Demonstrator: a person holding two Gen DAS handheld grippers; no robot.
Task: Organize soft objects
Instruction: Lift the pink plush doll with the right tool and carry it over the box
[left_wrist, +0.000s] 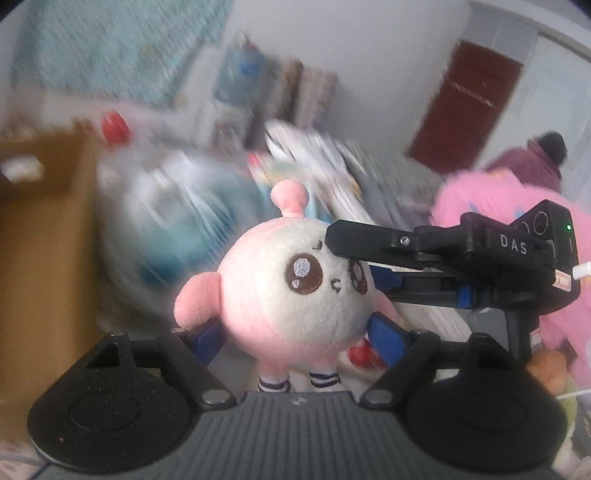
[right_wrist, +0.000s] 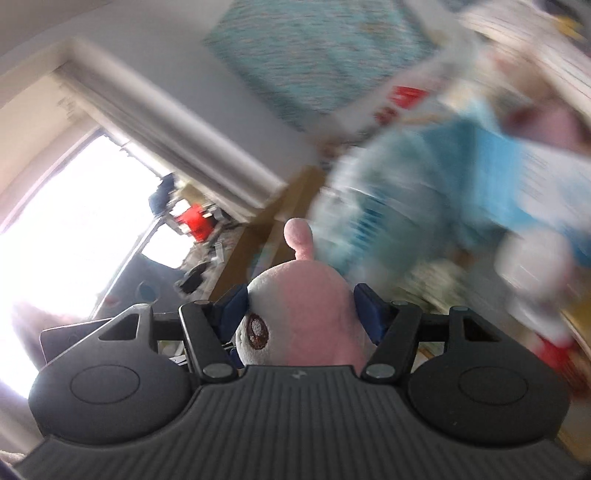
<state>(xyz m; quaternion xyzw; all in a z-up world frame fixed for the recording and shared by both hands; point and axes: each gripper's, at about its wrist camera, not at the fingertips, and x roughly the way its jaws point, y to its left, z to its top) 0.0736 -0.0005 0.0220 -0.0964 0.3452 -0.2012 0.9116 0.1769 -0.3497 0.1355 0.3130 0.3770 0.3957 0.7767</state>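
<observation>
Both grippers clamp one round pink-and-white plush toy (left_wrist: 295, 291), lifted clear among blurred clutter. Left gripper (left_wrist: 295, 332): blue pads (left_wrist: 207, 338) press the toy's lower sides, its striped-sock feet hanging between the fingers. Right gripper (right_wrist: 301, 314): blue pads (right_wrist: 232, 306) squeeze the head from either flank; in the left view it reaches in from the right across the toy's face. Behind, left to right: brown cardboard box (left_wrist: 44, 258), blurred blue-white bundle (left_wrist: 177, 229), stacked books (left_wrist: 325, 166), fluffy pink plush (left_wrist: 491, 199).
</observation>
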